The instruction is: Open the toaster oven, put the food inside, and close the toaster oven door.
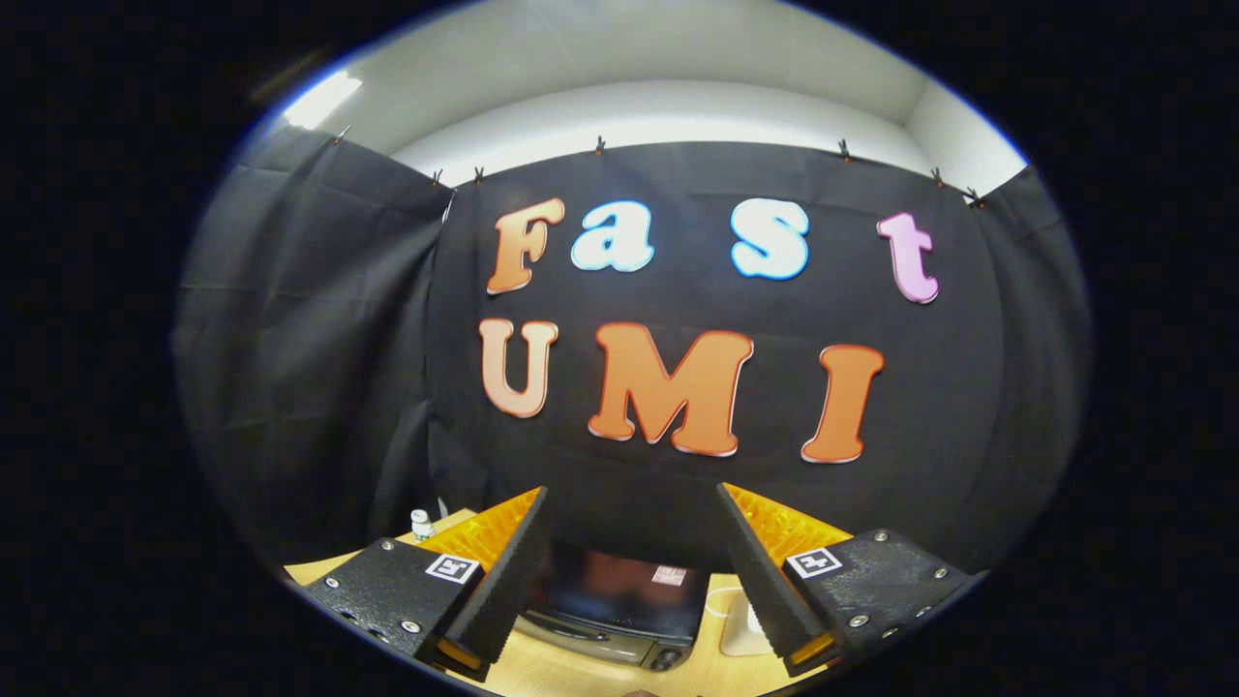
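Between the two spread fingers of our tool (634, 571) we see the dark, boxy toaster oven with a glossy glass door (619, 600), sitting low on the pale wooden counter (581, 673). Our tool stands wide and holds nothing; its fingers are black and ribbed on their inner faces (508, 581), with orange ridged plastic behind them. We look at the oven's door face-on, and its long side runs across from one finger to the other. A rounded silver handle bar crosses below the glass, which looks closed. A small white bottle (422, 524) stands on the counter beyond the left finger, well apart from the oven. A white flat object (743, 620) lies just beside the oven near the right finger. Black cloth hangs behind.
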